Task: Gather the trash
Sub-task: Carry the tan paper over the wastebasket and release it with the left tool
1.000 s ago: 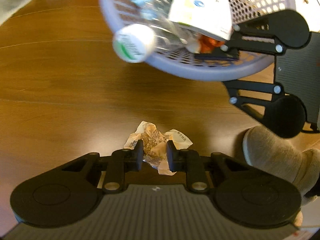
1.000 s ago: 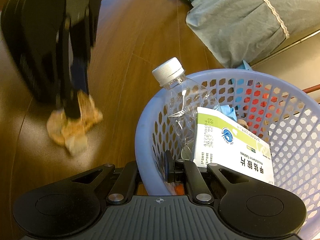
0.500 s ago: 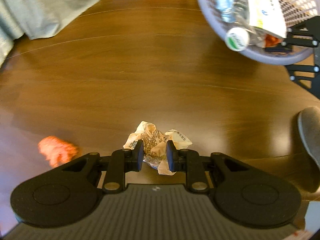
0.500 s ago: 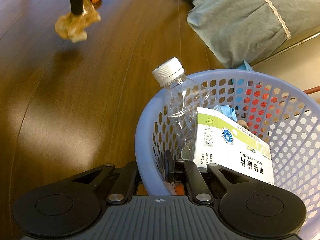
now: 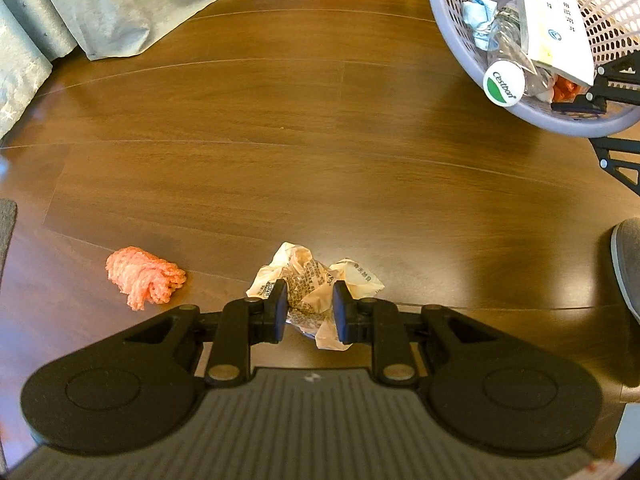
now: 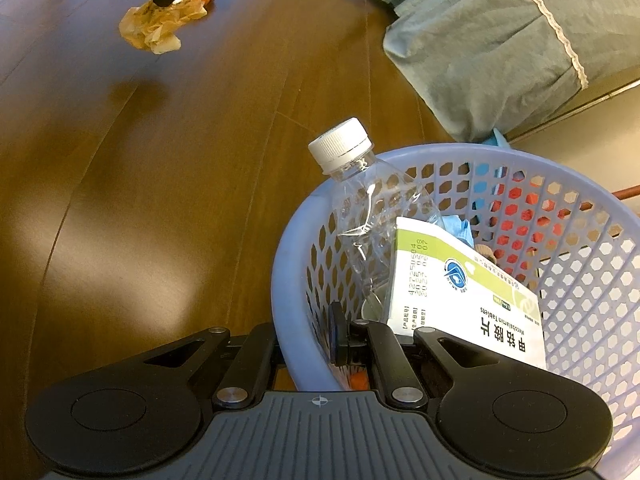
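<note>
Left gripper [image 5: 307, 306] clamped on my crumpled paper wad [image 5: 316, 280], same grip as second ago, wad lifted off wooden floor [image 5: 280, 140]. Since then I swung away from basket [image 5: 452, 40]: basket now well apart, far upper right. Orange mesh scrap [image 5: 144, 278] newly visible just left of wad. Right gripper [image 6: 320, 334] unmoved, pinching basket rim; bottle [image 6: 360, 200], tablet box [image 6: 460, 284] inside.
</note>
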Tool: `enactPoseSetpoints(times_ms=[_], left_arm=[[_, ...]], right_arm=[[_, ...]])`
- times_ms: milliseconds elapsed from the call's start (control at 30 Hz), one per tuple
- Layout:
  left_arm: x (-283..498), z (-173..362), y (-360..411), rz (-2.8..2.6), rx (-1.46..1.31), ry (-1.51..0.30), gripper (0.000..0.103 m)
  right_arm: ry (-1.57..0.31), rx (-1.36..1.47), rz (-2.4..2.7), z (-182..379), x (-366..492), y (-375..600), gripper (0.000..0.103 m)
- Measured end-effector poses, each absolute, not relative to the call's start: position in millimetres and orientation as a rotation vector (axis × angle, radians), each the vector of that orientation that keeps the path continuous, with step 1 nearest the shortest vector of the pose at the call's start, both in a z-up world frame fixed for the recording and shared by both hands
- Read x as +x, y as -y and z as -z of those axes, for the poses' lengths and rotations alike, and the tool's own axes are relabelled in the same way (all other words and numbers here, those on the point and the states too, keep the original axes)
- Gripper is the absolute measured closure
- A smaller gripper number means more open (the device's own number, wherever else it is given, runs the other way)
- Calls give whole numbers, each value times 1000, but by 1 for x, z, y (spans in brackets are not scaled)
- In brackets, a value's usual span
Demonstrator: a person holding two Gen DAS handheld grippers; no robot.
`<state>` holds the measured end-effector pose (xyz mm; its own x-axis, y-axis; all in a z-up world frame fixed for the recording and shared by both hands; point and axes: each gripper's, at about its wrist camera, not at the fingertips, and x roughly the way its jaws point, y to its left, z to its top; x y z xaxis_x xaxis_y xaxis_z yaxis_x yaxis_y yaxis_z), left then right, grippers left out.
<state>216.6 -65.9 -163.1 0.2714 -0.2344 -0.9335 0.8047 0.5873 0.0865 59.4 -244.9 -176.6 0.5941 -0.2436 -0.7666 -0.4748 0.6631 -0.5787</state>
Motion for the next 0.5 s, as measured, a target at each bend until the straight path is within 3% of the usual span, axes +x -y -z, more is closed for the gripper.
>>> enactPoseSetpoints(times_ms=[500], left_arm=[[220, 155, 61, 742, 634, -1071, 84]], right_arm=[[-945, -880, -179, 177, 57, 237, 99]])
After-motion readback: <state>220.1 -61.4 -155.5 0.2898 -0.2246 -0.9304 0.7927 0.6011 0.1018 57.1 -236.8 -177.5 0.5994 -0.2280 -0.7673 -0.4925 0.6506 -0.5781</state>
